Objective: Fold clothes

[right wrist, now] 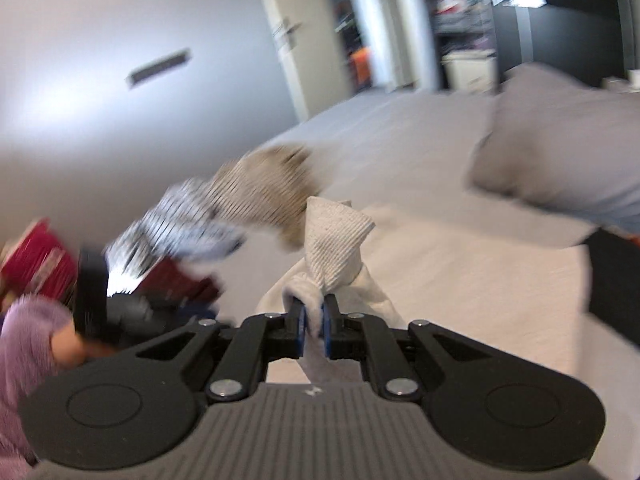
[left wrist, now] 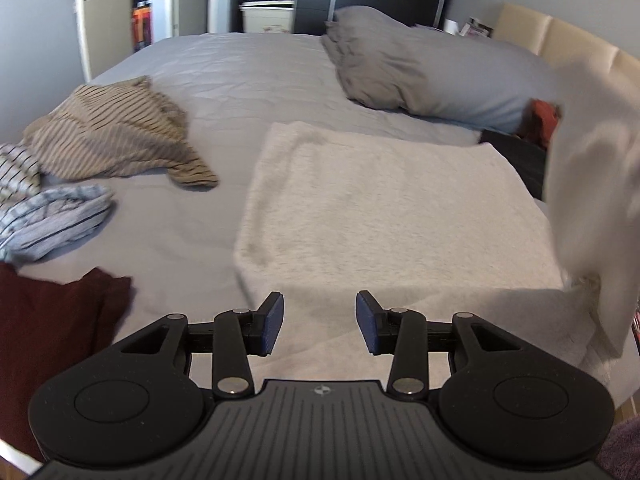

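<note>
A cream knitted garment point(left wrist: 380, 208) lies spread flat on the grey bed point(left wrist: 240, 80). Its right part point(left wrist: 592, 200) is lifted off the bed and blurred in the left wrist view. My left gripper point(left wrist: 320, 322) hovers over the garment's near edge, jaws open with nothing between them. In the right wrist view my right gripper point(right wrist: 314, 322) is shut on a bunched corner of the cream garment point(right wrist: 336, 236), which stands up above the pads.
A beige striped garment point(left wrist: 116, 140), a blue-and-white striped one point(left wrist: 52, 220) and a maroon one point(left wrist: 52, 320) lie at the left. Grey pillows point(left wrist: 400, 68) and a dark item point(left wrist: 520, 156) are at the far right. A purple sleeve point(right wrist: 28, 340) shows at lower left.
</note>
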`<state>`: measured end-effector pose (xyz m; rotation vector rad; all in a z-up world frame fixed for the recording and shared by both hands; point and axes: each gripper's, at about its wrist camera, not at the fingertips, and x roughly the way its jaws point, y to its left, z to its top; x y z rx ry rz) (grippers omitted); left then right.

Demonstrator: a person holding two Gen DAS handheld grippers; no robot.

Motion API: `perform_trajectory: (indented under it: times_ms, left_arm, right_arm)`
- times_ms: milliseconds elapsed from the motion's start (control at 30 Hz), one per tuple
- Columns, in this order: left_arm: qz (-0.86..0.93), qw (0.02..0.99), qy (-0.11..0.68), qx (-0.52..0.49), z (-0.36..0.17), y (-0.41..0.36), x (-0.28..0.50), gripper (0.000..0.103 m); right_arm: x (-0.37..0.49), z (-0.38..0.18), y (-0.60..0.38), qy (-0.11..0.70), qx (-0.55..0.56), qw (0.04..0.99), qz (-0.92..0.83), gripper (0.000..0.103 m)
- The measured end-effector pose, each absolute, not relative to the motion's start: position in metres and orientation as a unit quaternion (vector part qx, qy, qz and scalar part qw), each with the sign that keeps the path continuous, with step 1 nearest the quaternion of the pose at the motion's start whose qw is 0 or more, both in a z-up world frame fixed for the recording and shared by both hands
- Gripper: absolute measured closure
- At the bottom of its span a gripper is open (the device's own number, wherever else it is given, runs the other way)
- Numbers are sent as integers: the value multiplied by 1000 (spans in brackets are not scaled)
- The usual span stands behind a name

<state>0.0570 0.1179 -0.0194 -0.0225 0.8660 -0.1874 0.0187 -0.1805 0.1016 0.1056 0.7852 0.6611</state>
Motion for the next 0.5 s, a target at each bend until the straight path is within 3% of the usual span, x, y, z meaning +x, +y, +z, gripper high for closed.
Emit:
perform_trajectory:
  times_ms: [100, 133, 167, 333, 500]
  left_arm:
    - [-80, 903, 421, -18, -21, 131, 53, 65]
    - [-78, 903, 422, -20, -22, 135, 52, 65]
    - [-76, 903, 422, -20, -23, 138, 51, 65]
    - [-88, 903, 421, -12, -26, 141, 50, 64]
    - [-137, 894, 426, 19, -36, 120, 50, 55]
  right_arm:
    - [23, 69, -145, 407, 21, 849, 336, 75]
    - [22, 62, -138, 411, 14, 847, 336, 53]
    - [20, 57, -135, 413, 12, 847, 335, 46]
    - [24, 34, -153, 426, 28, 851, 305, 46]
    - [18, 7, -201, 443, 52, 863, 236, 44]
